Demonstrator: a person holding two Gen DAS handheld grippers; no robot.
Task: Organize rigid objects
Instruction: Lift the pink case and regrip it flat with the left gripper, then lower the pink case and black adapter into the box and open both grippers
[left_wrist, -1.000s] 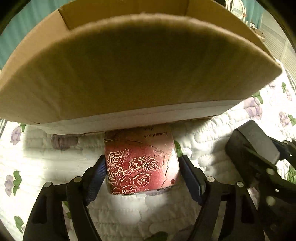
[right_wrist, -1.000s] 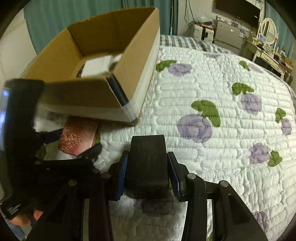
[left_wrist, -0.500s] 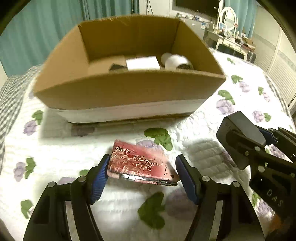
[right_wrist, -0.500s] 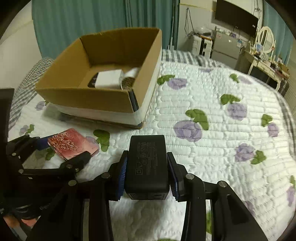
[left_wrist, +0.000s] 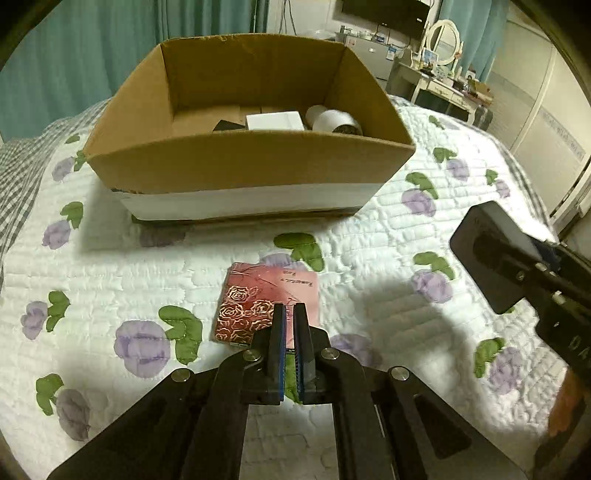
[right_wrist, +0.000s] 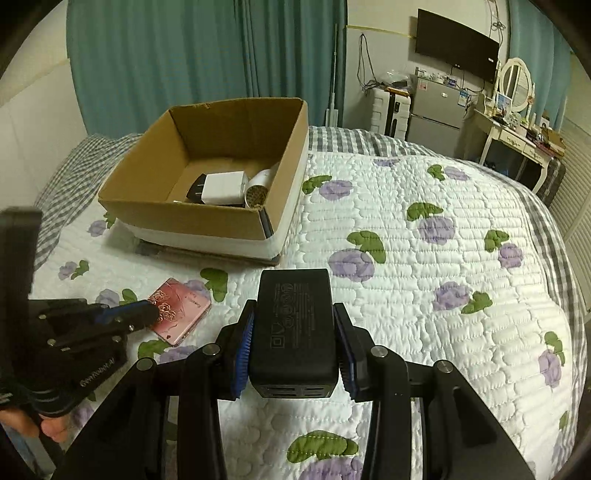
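A red rose-patterned phone (left_wrist: 255, 301) lies flat on the quilt in front of the cardboard box (left_wrist: 251, 166); it also shows in the right wrist view (right_wrist: 181, 308). My left gripper (left_wrist: 289, 310) is shut and empty, its tips just above the phone's near edge. My right gripper (right_wrist: 293, 332) is shut on a black charger block (right_wrist: 293, 328), held above the quilt to the right of the phone. The block shows in the left wrist view (left_wrist: 484, 254). The box (right_wrist: 207, 210) holds a white adapter (right_wrist: 225, 186) and a white hair dryer (right_wrist: 258, 184).
The bed carries a white quilt (right_wrist: 424, 258) with purple flowers. A grey checked sheet (right_wrist: 70, 173) lies left of and behind the box. A fridge (right_wrist: 436, 110), a vanity desk (right_wrist: 517, 136) and teal curtains (right_wrist: 184, 55) stand beyond the bed.
My left gripper let go of the red phone, which now lies on the quilt, then closed and drew back. Both grippers rose and pulled away from the box. The right still holds the charger.
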